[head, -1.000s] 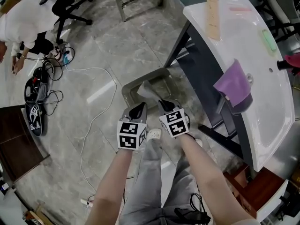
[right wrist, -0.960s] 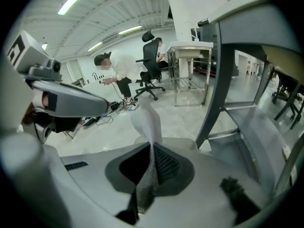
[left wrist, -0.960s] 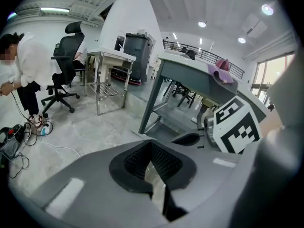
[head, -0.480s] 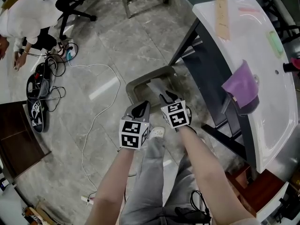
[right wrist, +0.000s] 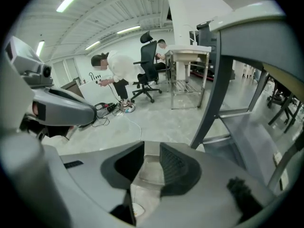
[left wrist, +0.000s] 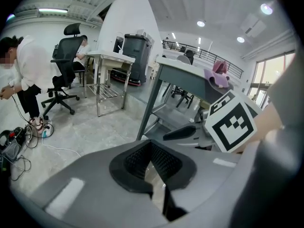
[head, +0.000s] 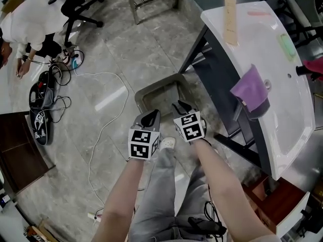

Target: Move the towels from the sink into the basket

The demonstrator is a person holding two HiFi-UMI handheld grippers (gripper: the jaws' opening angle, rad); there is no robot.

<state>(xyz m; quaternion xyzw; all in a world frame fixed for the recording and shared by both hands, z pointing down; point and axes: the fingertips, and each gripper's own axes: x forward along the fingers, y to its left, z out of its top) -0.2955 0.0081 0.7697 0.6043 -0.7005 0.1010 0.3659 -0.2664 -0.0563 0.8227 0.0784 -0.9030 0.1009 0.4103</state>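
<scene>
A purple towel (head: 251,89) hangs over the front rim of the white sink (head: 282,130); the left gripper view shows this purple towel (left wrist: 215,78) far off. The grey basket (head: 147,91) stands on the floor beside the sink's frame. My right gripper (head: 180,106) hovers over the basket's near edge. Its jaws have just been opening and now stand apart with nothing between them. Seen through that gap, the right gripper (right wrist: 151,152) frames only the basket's pale inside. My left gripper (head: 150,117) is beside it, shut and empty.
A beige strip (head: 229,19) lies across the sink's far end, with a green item (head: 286,45) and a pink thing (head: 315,64) near the back. Cables (head: 96,110) run over the floor at left, where a person (head: 30,21) bends by an office chair (head: 75,4).
The right gripper's jaws went from shut to apart, and the pale cloth at its tips over the basket is no longer there. The left gripper has stayed put.
</scene>
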